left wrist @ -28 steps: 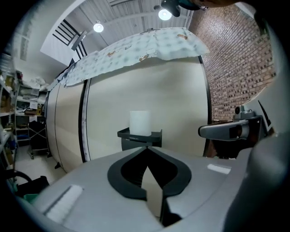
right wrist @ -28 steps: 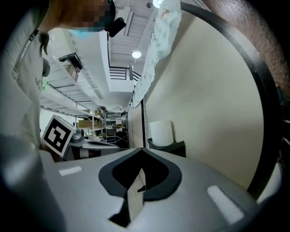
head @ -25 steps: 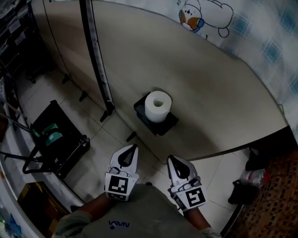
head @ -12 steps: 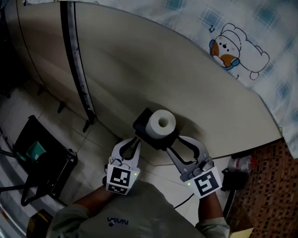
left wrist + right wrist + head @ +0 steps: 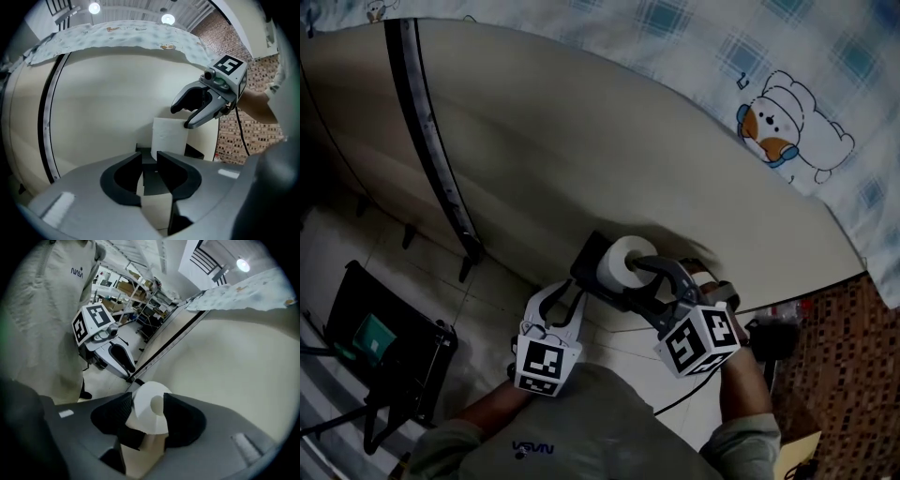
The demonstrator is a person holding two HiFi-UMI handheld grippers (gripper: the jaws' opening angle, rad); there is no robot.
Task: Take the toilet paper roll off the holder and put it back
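A white toilet paper roll (image 5: 621,258) stands upright on a black holder (image 5: 589,269) fixed to a cream panel. My right gripper (image 5: 636,281) reaches in from the right with its jaws opening wide, one on each side of the roll. In the right gripper view the roll (image 5: 145,405) sits between the jaws of that gripper (image 5: 147,397). My left gripper (image 5: 558,295) hangs just below and left of the holder, its jaws opening a narrow gap with nothing in it. The left gripper view shows the roll (image 5: 168,136) ahead of the left gripper (image 5: 149,157) and the right gripper (image 5: 180,117) at the roll's top.
The cream panel (image 5: 581,159) carries a black vertical strip (image 5: 431,159). A plaid cloth with a bear print (image 5: 792,122) hangs above it. A black cart (image 5: 384,337) stands on the tiled floor at the left. Brick-patterned flooring (image 5: 848,356) lies to the right.
Both grippers have moved up to the holder. The right jaws have spread and come around the roll. The left jaws have parted a little.
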